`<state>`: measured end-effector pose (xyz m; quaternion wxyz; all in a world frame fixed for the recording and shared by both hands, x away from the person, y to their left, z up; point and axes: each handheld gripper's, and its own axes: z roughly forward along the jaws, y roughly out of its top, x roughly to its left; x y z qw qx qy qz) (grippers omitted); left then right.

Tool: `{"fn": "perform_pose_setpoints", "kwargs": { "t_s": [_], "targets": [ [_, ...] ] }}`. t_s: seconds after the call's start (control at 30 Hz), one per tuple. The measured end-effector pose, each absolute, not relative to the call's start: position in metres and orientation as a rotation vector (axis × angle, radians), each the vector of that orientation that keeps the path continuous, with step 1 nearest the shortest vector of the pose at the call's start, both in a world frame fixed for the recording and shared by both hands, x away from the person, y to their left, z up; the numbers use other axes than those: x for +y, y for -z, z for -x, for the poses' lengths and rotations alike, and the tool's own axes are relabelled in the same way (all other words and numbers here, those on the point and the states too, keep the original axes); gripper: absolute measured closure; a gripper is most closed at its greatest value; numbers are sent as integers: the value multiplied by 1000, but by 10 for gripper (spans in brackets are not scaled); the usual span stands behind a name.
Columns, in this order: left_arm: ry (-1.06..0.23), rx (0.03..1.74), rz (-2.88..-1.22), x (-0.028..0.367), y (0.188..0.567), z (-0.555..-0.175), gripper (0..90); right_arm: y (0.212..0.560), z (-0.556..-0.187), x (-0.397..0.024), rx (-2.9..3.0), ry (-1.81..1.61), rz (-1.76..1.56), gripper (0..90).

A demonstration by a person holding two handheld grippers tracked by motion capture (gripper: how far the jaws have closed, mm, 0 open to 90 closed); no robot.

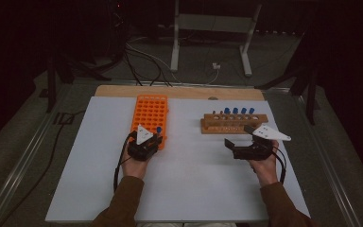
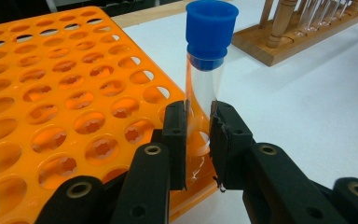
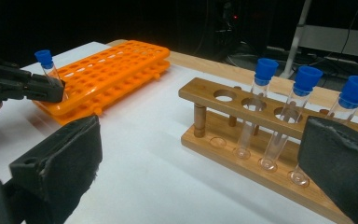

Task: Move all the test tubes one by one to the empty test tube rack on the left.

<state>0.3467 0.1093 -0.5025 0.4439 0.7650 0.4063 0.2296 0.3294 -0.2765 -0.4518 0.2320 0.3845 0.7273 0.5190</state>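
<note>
My left gripper is shut on a clear test tube with a blue cap, which stands upright in a hole at the near right corner of the orange rack. From above, that gripper sits at the rack's front edge with the blue cap just showing. My right gripper is open, its jaws wide apart with nothing between them, in front of the wooden rack. The right gripper view shows the wooden rack with blue-capped tubes close ahead of the gripper.
The white board covers the table, with bare surface in front of both hands. A wooden strip runs along its far edge. Cables and a metal stand lie on the floor beyond. The wooden rack has open holes at its left end.
</note>
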Motion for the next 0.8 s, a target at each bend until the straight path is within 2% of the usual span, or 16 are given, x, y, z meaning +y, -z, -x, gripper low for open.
{"fn": "perform_pose_setpoints", "kwargs": {
  "t_s": [0.07, 0.13, 0.2, 0.43, 0.63, 0.7, 0.73, 0.77, 0.8],
  "targets": [
    [-554, 1016, -1890, 110, 502, -347, 770, 452, -330, -277, 1999, -1424, -1056, 0],
    [-551, 1023, -1886, 110, 501, -347, 718, 452, -330, -277, 1998, -1426, -1059, 0],
    [-549, 1022, -1881, 111, 500, -346, 703, 452, -330, -277, 1998, -1425, -1060, 0],
    [-548, 1018, -1808, 120, 485, -338, 546, 453, -331, -280, 1992, -1423, -1071, 0],
    [-551, 1006, -1754, 140, 464, -326, 483, 454, -332, -281, 1992, -1415, -1078, 0],
    [-575, 1014, -1738, 149, 458, -318, 396, 454, -332, -281, 1989, -1418, -1083, 0],
    [-586, 1017, -1733, 152, 456, -316, 322, 454, -332, -282, 1986, -1414, -1088, 0],
    [-594, 1026, -1725, 157, 455, -313, 322, 454, -332, -282, 1986, -1414, -1088, 0],
    [-602, 1043, -1716, 162, 453, -310, 241, 454, -333, -283, 1984, -1411, -1093, 0]
  ]
}}
